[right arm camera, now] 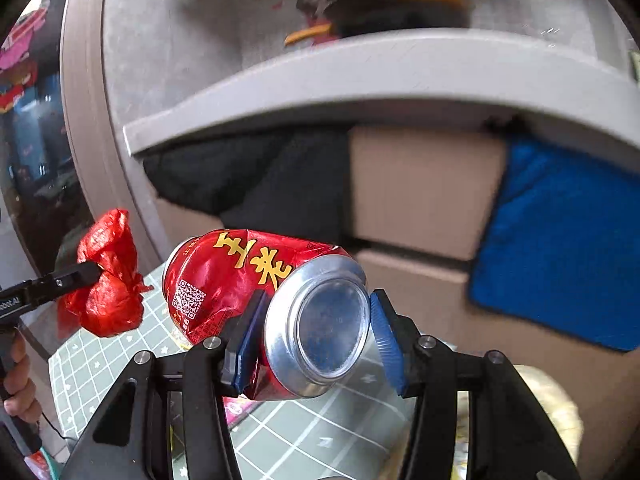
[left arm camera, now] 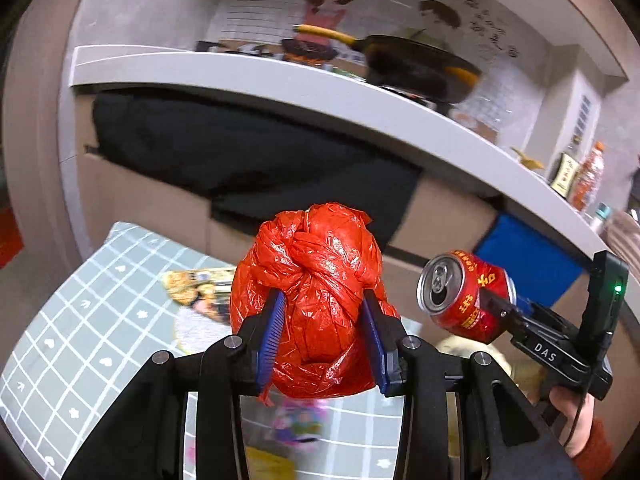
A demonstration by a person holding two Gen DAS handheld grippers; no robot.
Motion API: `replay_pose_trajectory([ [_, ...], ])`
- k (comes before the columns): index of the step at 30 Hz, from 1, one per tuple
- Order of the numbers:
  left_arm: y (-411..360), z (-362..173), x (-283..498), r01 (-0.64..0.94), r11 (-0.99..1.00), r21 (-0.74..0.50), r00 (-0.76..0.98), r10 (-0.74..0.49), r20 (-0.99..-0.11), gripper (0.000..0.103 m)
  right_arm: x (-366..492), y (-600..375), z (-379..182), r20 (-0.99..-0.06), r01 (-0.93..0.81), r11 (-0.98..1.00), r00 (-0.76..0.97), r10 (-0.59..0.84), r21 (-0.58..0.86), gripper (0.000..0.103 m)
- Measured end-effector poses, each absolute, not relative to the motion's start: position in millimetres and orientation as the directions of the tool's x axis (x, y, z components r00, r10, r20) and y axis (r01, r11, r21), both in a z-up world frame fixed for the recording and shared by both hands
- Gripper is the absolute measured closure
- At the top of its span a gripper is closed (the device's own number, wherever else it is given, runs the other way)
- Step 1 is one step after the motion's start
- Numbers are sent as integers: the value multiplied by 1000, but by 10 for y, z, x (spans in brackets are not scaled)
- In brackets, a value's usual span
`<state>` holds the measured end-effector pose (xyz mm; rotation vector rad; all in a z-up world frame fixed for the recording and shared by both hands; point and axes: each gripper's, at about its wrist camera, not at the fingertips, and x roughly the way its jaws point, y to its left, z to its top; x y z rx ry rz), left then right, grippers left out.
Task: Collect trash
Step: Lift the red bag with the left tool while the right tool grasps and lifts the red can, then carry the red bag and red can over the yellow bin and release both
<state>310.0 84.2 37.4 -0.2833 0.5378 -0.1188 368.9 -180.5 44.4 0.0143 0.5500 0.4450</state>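
- Two pieces of trash are held in the air, one in each hand-held gripper, above a pale green mat (left arm camera: pixel 72 320) printed with a white grid and small white shapes.
- The left gripper (left arm camera: pixel 324 328) is clamped on a knotted red plastic bag (left arm camera: pixel 316 300); its blue ribbed pads (left arm camera: pixel 272 336) press into both sides of the bag below the knot.
- The bag is crinkled and bulging, and rises above the fingertips in the left wrist view.
- The right gripper (right arm camera: pixel 316 336) is clamped on a dented red drink can (right arm camera: pixel 248 284) with yellow Chinese characters and a QR code on its side.
- The can lies roughly sideways between the blue pads (right arm camera: pixel 384 340), with its silver base toward the right wrist camera and its opened top pointing away.
- From the left wrist view, the can sits to the right of the bag, near it but not touching.
- A snack wrapper (left arm camera: pixel 196 284) with yellow print lies on the mat behind the bag.
- Beyond both items runs a grey countertop (left arm camera: pixel 320 92), with cardboard boxes (right arm camera: pixel 424 184), dark cloth (left arm camera: pixel 224 148) and a blue bag (right arm camera: pixel 560 248) below it.
- A black frying pan (left arm camera: pixel 416 64) with a yellow handle sits on the countertop.
- Several bottles (left arm camera: pixel 588 176) stand further along it to the right.
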Motion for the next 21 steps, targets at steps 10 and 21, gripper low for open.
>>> replay_pose_trajectory([
  [10,-198,457,3164,206,937,-283,814,-325,-482,64,3183,-2828,777,-426,-256,961,862,276,104,55],
  [21,-1330,177,3359,383,877,-291,688,-481,-544,64,2958,-3814,608,-457,-87,990,880,128,111,55],
])
